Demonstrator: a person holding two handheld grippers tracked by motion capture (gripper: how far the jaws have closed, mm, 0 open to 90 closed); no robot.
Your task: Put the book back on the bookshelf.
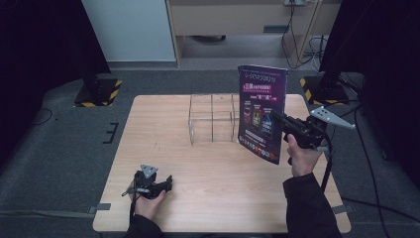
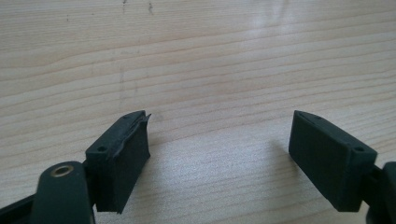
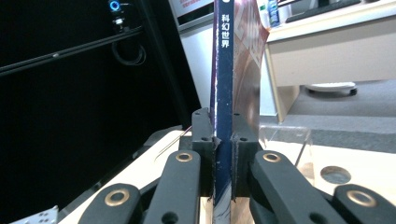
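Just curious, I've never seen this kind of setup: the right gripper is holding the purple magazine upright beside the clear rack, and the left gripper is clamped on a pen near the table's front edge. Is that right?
Not quite. The left gripper holds nothing: the left gripper view shows its jaws wide apart over bare table. The rest stands: the right gripper clamps the purple magazine upright beside the clear rack.

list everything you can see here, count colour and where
magazine: 1, purple and dark cover, held upright off the table at right, beside the rack
rack: 1, clear, with compartments, far middle of the table
table: 1, light wood, centre
stand bases: 2, black with yellow stripes, floor beyond the far corners
cables: several, black, floor at far right
left gripper: 1, black, jaws open, resting near front left edge
right gripper: 1, black, jaws shut on the magazine's spine
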